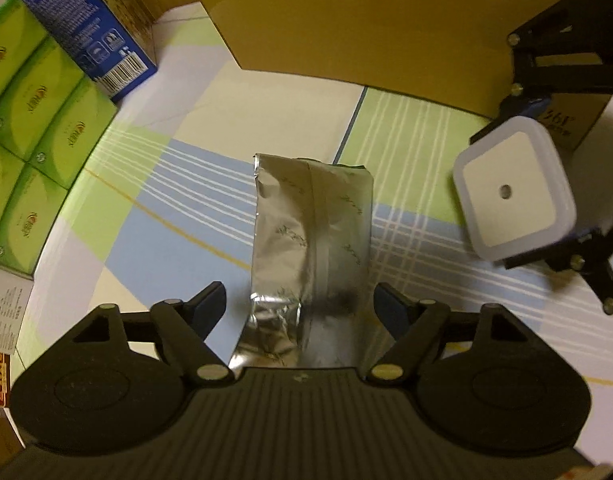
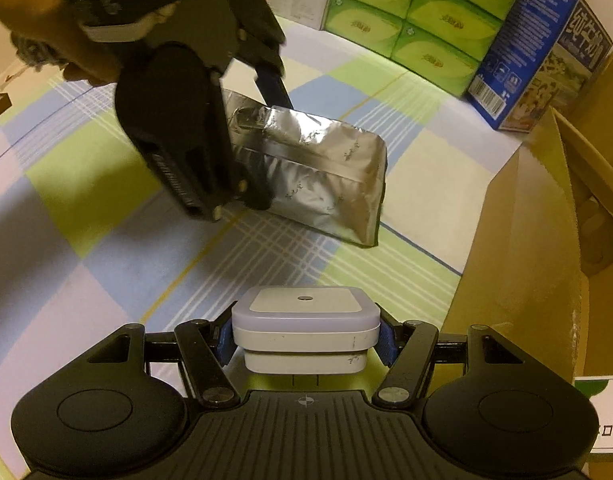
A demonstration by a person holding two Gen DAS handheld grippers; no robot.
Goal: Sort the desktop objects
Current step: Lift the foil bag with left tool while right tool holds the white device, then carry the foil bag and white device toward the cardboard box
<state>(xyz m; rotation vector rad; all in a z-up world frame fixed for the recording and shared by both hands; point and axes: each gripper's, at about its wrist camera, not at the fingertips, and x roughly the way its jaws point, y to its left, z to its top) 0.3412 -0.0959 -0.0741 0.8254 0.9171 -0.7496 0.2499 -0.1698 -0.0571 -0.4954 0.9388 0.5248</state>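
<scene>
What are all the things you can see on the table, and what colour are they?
foil bag: 1, silver, middle of the cloth, between the fingers of the left hand-held gripper.
square box: 1, white with a small round dot on top, clamped in the right hand-held gripper.
tissue packs: at least 6, green, stacked at the far edge.
blue carton: 1, blue with a barcode, beside the tissue packs.
cardboard box: 1, brown, large, behind the foil bag.
tablecloth: 1, checked green, blue and cream.
left hand-held gripper: 1, black, fingers open on either side of the foil bag.
right hand-held gripper: 1, black, closed on the square box.
</scene>
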